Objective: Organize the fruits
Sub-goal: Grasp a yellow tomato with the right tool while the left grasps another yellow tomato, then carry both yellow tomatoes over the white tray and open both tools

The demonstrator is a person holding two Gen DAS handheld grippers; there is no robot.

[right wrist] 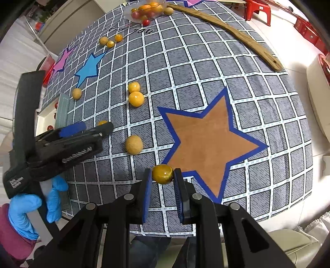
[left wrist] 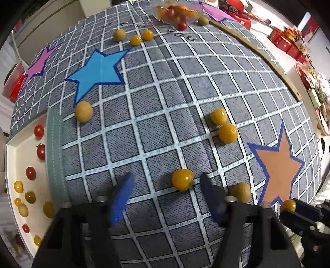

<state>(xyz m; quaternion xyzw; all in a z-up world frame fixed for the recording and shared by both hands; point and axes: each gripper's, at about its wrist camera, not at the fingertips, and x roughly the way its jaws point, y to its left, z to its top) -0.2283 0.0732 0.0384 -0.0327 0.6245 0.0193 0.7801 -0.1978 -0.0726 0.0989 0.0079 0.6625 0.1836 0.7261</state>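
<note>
My left gripper (left wrist: pixel 167 181) is open just above the grey checked cloth, with a yellow cherry tomato (left wrist: pixel 182 179) between its fingers, close to the right one. A tan longan (left wrist: pixel 241 191) lies just right of it. My right gripper (right wrist: pixel 161 175) is shut on a yellow tomato (right wrist: pixel 163 173) at the brown star's (right wrist: pixel 208 142) lower left tip; that tomato also shows in the left wrist view (left wrist: pixel 288 205). The left gripper shows in the right wrist view (right wrist: pixel 97 127). Two yellow tomatoes (left wrist: pixel 223 125) and another longan (left wrist: pixel 83 111) lie further out.
A white tray (left wrist: pixel 12 177) at the left table edge holds several red and yellow tomatoes and longans. A clear bowl (left wrist: pixel 176 12) of mixed fruit stands at the far edge, with three fruits (left wrist: pixel 134 36) near it. A wooden stick (right wrist: pixel 226 28) lies far right.
</note>
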